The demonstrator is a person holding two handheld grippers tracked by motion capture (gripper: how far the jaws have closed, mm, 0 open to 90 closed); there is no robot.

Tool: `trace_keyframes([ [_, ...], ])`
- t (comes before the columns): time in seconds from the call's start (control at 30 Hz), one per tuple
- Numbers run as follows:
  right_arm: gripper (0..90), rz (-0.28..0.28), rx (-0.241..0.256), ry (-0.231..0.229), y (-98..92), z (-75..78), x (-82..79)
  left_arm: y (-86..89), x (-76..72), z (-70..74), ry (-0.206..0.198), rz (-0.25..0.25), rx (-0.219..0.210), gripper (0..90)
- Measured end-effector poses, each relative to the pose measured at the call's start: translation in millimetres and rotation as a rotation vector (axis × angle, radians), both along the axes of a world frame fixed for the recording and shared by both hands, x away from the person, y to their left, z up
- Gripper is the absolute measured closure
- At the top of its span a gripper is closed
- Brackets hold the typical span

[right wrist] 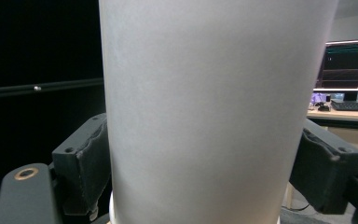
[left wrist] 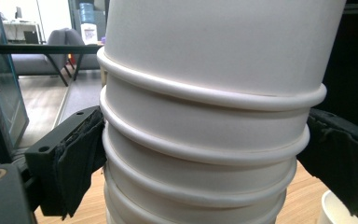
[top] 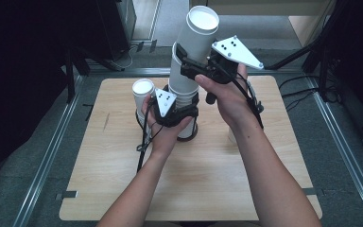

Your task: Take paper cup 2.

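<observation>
A stack of white paper cups point(top: 185, 96) stands on the wooden table point(top: 123, 179). My left gripper point(top: 183, 113) is shut on the stack's lower rims point(left wrist: 205, 154), one black pad pressing each side. The tall top cup point(top: 196, 38) leans to the right above the stack, and my right gripper point(top: 190, 62) is shut on its wall point(right wrist: 205, 116). In the left gripper view the top cup's rim sits askew over the ones below. A single white cup point(top: 143, 91) stands just left of the left hand.
Another cup's rim point(left wrist: 347, 210) shows low on the right of the left gripper view. A pale object point(top: 230, 135) lies partly hidden under the right forearm. Metal rails point(top: 52, 156) and dark stands border the table. Its front half is bare wood.
</observation>
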State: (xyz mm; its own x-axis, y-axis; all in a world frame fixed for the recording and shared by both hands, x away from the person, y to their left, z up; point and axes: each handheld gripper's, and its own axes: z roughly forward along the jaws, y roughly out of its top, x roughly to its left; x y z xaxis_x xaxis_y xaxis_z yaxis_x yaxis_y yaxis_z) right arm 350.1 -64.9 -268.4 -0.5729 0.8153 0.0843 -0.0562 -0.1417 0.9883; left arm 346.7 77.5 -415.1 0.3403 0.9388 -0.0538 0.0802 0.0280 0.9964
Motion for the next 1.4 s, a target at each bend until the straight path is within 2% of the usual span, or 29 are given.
trace_keyframes([
  [0.27,16.3,-0.009,0.008,-0.020,-9.7,3.9,-5.6,1.1,0.1,-0.1,0.000,-0.008,-0.012,3.7],
  [0.53,16.3,-0.032,0.028,-0.026,-27.7,2.8,-9.6,2.4,0.0,0.2,0.003,-0.016,-0.016,3.8],
  [1.1,16.3,-0.074,0.038,-0.017,-60.4,-13.2,-17.5,1.9,-0.9,0.8,0.006,-0.010,-0.022,3.4],
  [1.4,16.2,-0.101,0.029,-0.010,-73.6,-26.0,-23.6,4.7,-8.3,0.5,0.007,-0.023,-0.022,3.4],
])
